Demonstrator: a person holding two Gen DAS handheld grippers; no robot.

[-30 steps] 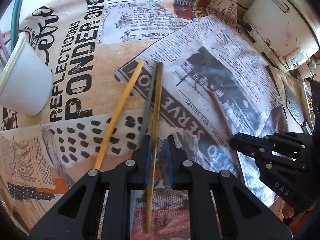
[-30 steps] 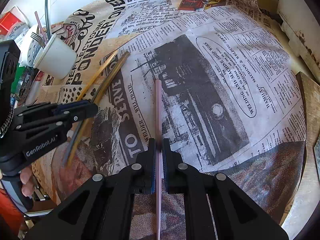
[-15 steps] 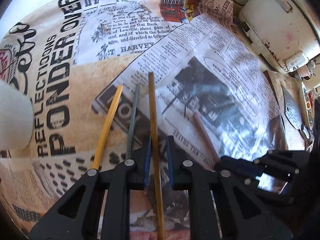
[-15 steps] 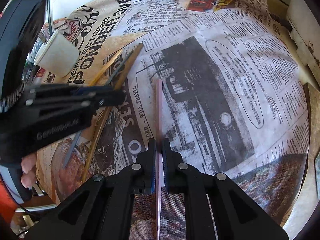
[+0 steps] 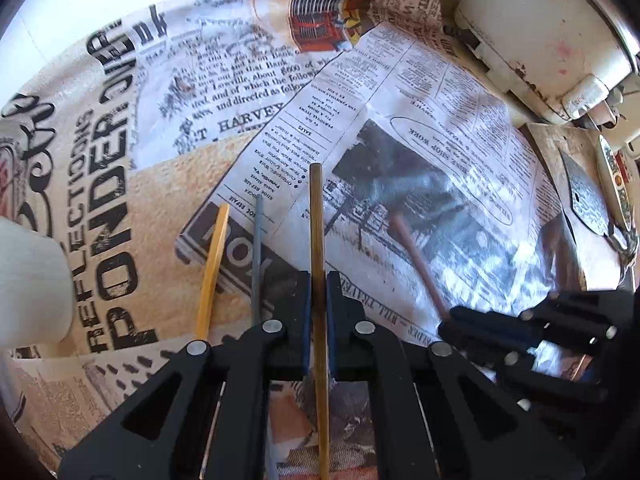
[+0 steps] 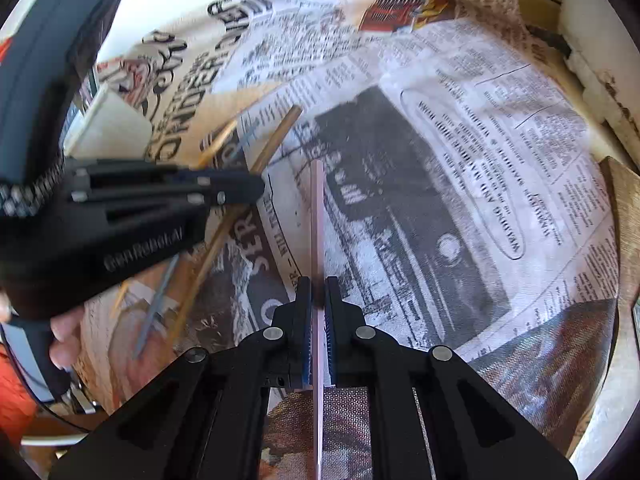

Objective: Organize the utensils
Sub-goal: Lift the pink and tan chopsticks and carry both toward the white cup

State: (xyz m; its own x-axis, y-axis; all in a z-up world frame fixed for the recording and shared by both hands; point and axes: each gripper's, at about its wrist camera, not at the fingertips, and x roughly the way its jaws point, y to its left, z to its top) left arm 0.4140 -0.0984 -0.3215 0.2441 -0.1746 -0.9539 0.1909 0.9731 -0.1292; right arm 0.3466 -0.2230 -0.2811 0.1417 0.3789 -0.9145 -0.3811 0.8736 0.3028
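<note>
My left gripper (image 5: 318,280) is shut on a brown chopstick (image 5: 317,220) and holds it above the newspaper-print cloth. A yellow chopstick (image 5: 214,264) and a grey chopstick (image 5: 256,248) lie on the cloth just left of it. My right gripper (image 6: 318,284) is shut on a pink chopstick (image 6: 317,220). It also shows in the left wrist view (image 5: 416,260), held by the right gripper (image 5: 452,316). The left gripper (image 6: 256,188) shows at the left of the right wrist view, with the brown chopstick (image 6: 276,140). A white cup (image 6: 112,128) stands at far left.
The white cup (image 5: 32,284) is at the left edge of the left wrist view. A white appliance (image 5: 552,28) stands at the back right. A wooden board (image 5: 560,184) with a metal utensil lies at the right edge.
My left gripper has lifted the brown chopstick off the cloth and away from the yellow and grey ones. It has moved closer to the right gripper, which keeps hold of the pink chopstick.
</note>
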